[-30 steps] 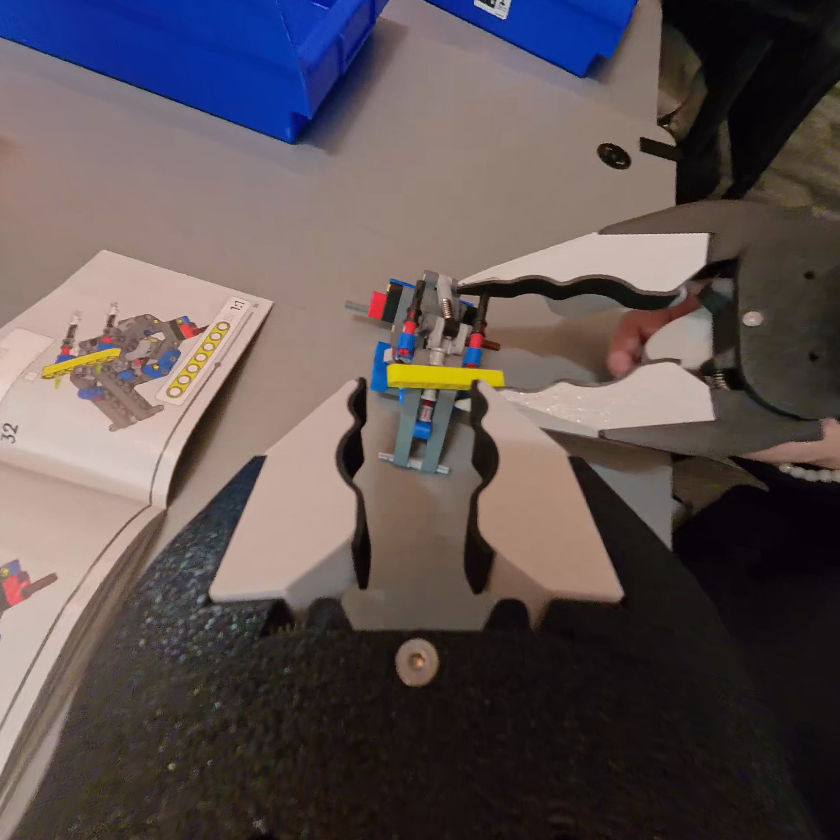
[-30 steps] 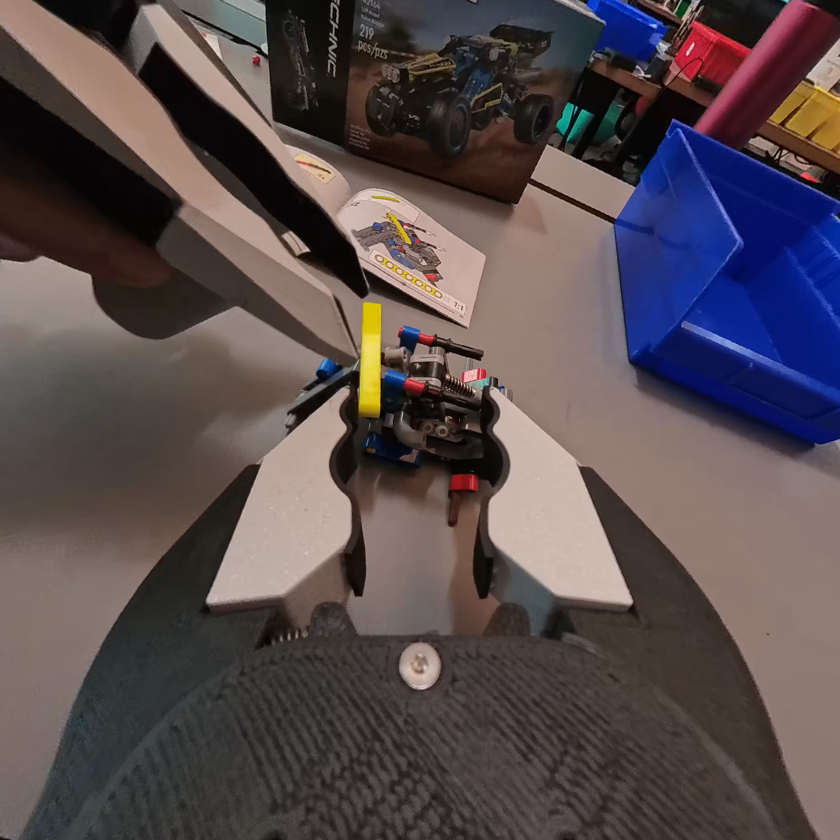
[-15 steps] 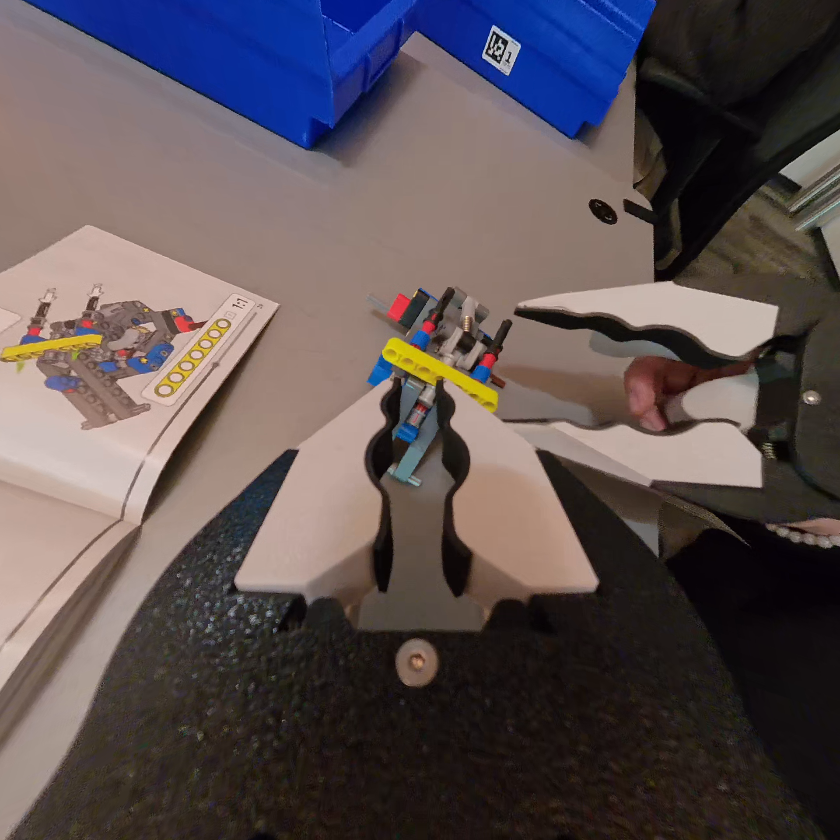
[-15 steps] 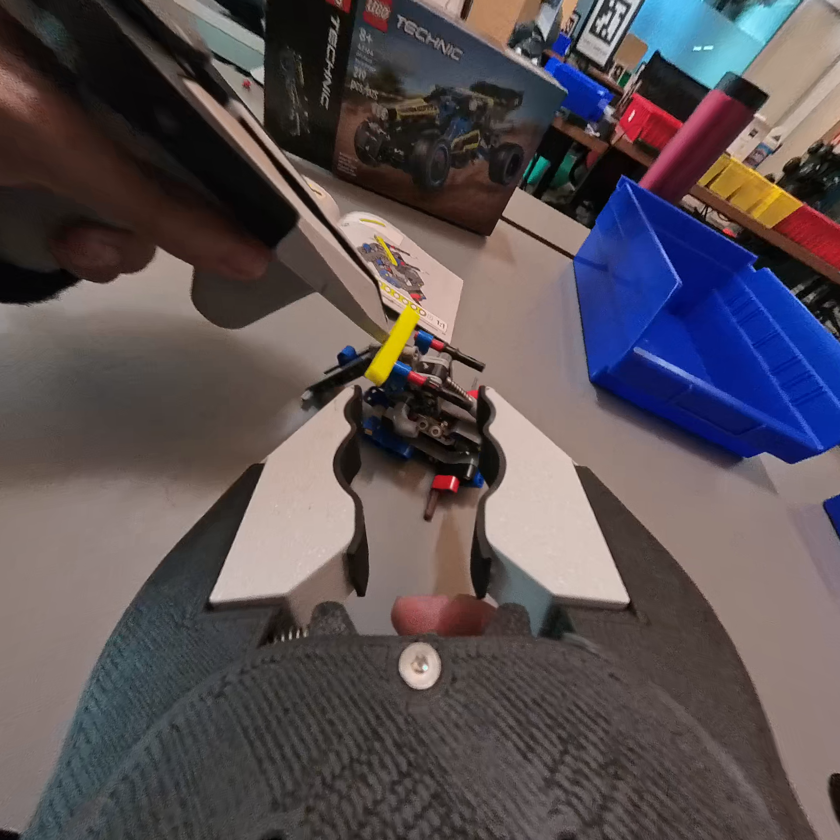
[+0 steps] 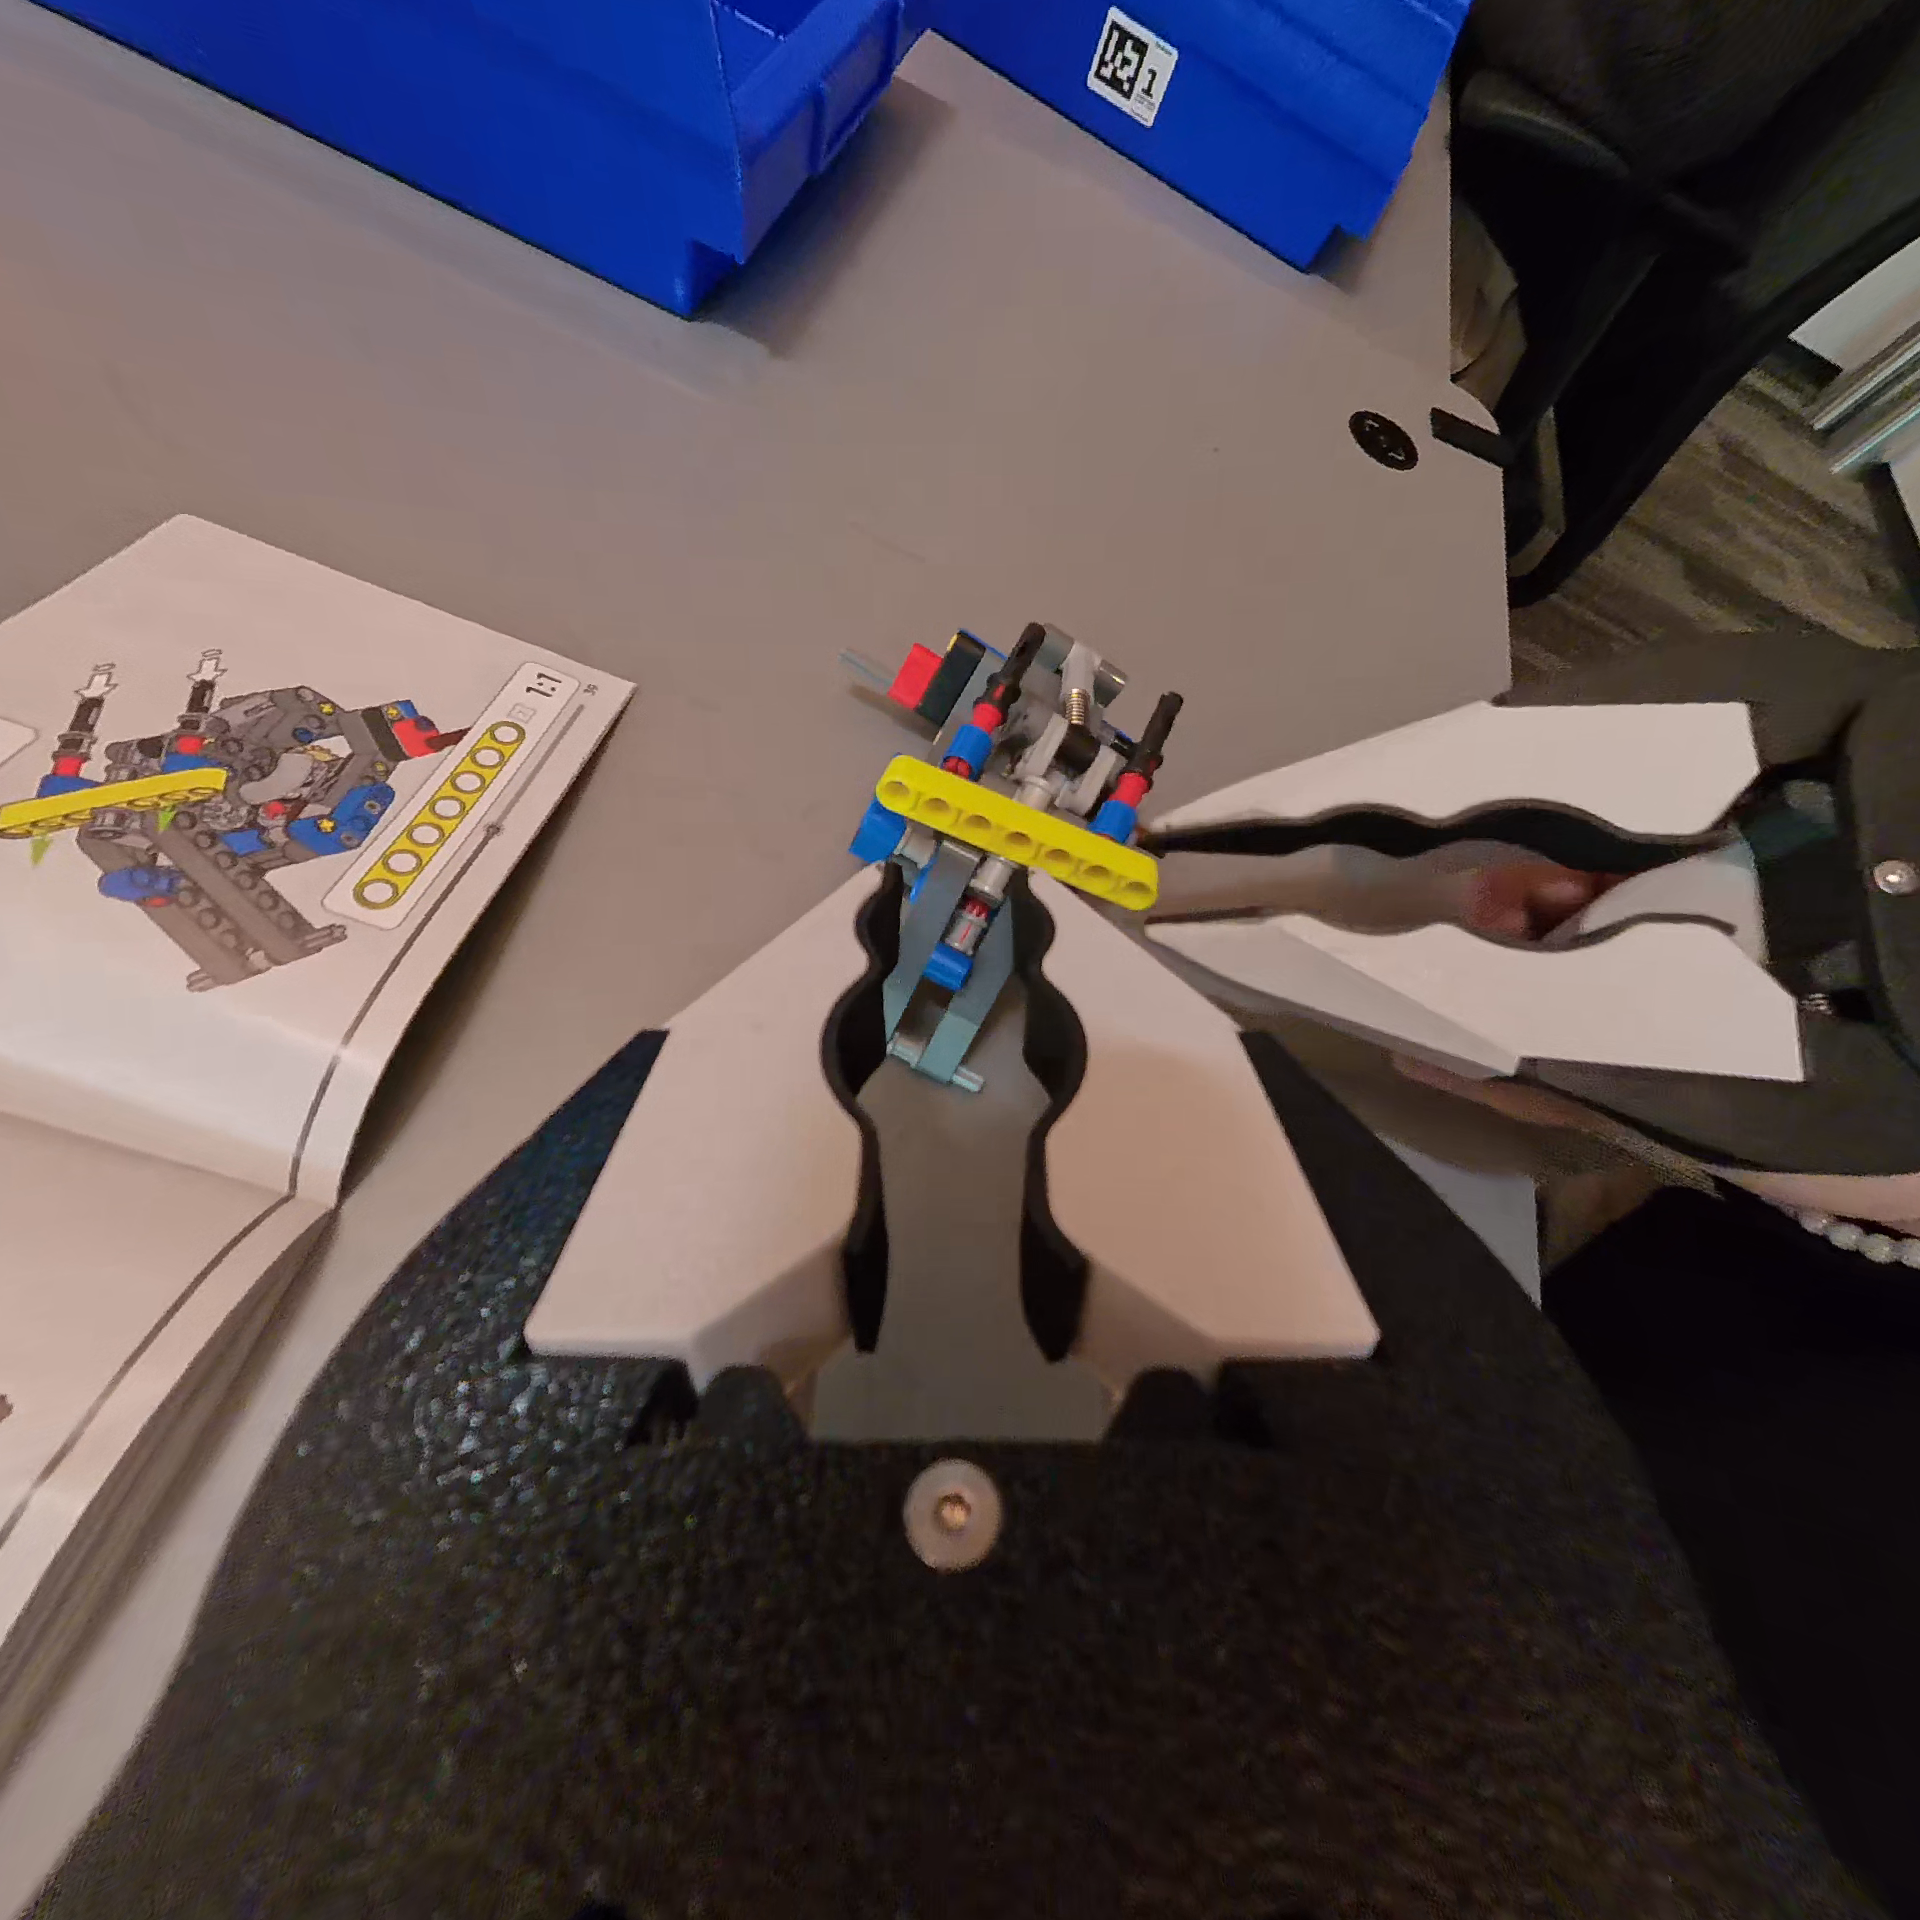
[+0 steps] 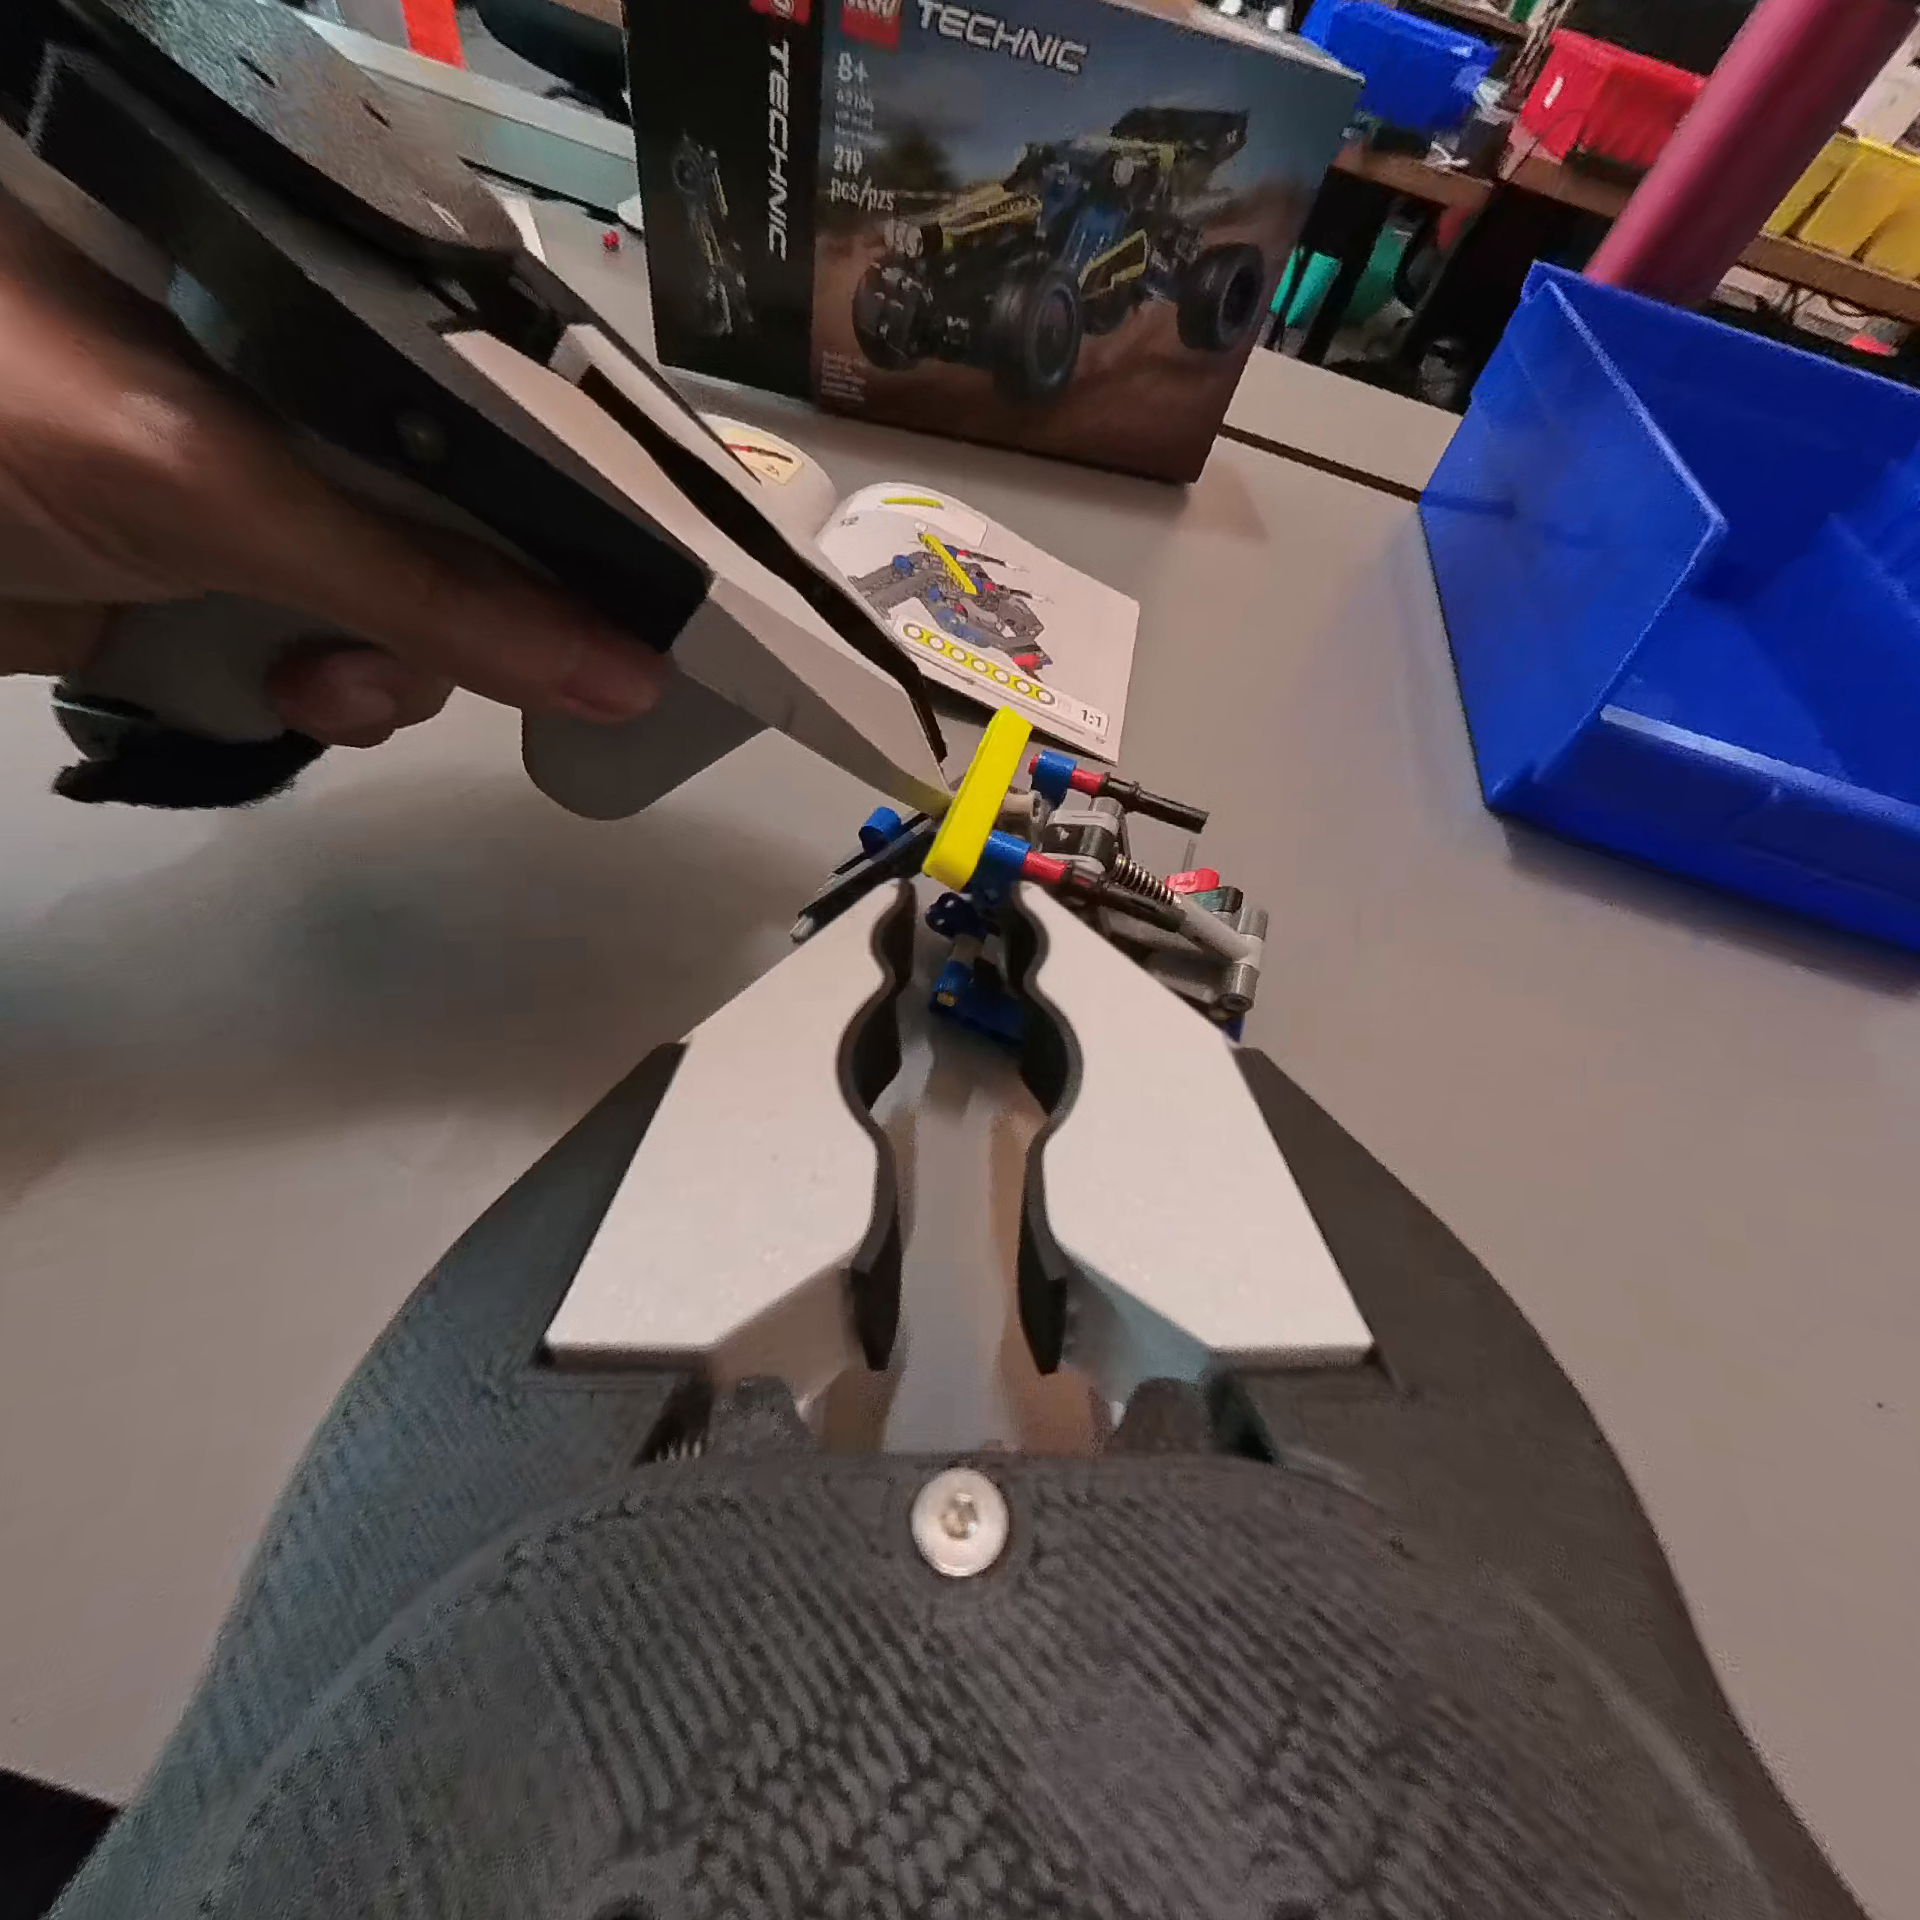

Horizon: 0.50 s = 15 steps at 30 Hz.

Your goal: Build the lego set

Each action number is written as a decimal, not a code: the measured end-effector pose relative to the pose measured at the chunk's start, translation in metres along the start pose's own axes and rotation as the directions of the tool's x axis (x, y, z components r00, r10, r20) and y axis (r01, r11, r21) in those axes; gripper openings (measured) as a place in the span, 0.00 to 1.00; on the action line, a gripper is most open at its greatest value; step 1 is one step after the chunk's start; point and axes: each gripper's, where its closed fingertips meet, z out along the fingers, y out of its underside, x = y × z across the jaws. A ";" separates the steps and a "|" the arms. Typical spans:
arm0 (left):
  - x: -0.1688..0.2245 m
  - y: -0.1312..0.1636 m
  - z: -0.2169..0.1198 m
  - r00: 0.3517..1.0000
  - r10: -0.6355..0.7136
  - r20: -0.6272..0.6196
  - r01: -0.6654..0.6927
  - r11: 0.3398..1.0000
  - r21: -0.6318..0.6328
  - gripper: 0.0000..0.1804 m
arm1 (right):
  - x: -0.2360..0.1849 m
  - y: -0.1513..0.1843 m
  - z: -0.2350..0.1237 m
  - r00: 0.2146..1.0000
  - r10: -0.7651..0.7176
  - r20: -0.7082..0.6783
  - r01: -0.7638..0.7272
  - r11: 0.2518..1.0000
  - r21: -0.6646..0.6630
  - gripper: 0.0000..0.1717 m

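Tabletop (image 5: 623,436): grey, carries everything; both claws meet over its middle.
Blue bins (image 5: 582,125): well beyond the left claw, apart from the work.
Toy box (image 6: 966,218): upright far ahead of the right claw.
Instruction booklet (image 5: 260,831): open to the left claw's left, likely there for reference.
Brick assembly (image 5: 1023,790): on the tabletop at both claws' tips, yellow beam (image 5: 1013,831) across it.
Left claw (image 5: 951,904): narrowed onto the assembly's grey-blue stem, seemingly steadying it.
Right claw (image 6: 961,925): nearly closed around a blue part under the beam; pad contact unclear.
Obstruction: black pins (image 5: 1153,727) and a spring crowd the space near the right claw.
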 end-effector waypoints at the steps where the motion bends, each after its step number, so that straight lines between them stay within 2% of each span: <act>1: -0.001 0.000 0.000 1.000 0.002 0.003 -0.002 1.000 0.001 0.10 | -0.001 0.000 0.000 1.000 0.002 0.005 -0.002 1.000 0.000 0.05; 4: 0.000 -0.003 -0.001 1.000 0.018 -0.002 -0.018 1.000 0.021 0.10 | -0.005 0.000 0.001 1.000 -0.015 0.015 0.015 1.000 -0.006 0.01; 9: 0.003 -0.005 -0.001 0.998 0.059 -0.028 -0.058 0.998 0.032 0.10 | -0.005 -0.003 0.005 1.000 0.010 -0.007 -0.010 1.000 0.001 0.09; 15: 0.004 -0.005 0.001 0.993 0.109 -0.055 -0.107 0.993 0.043 0.10 | -0.001 -0.003 0.007 0.999 0.029 -0.024 -0.029 1.000 -0.007 0.05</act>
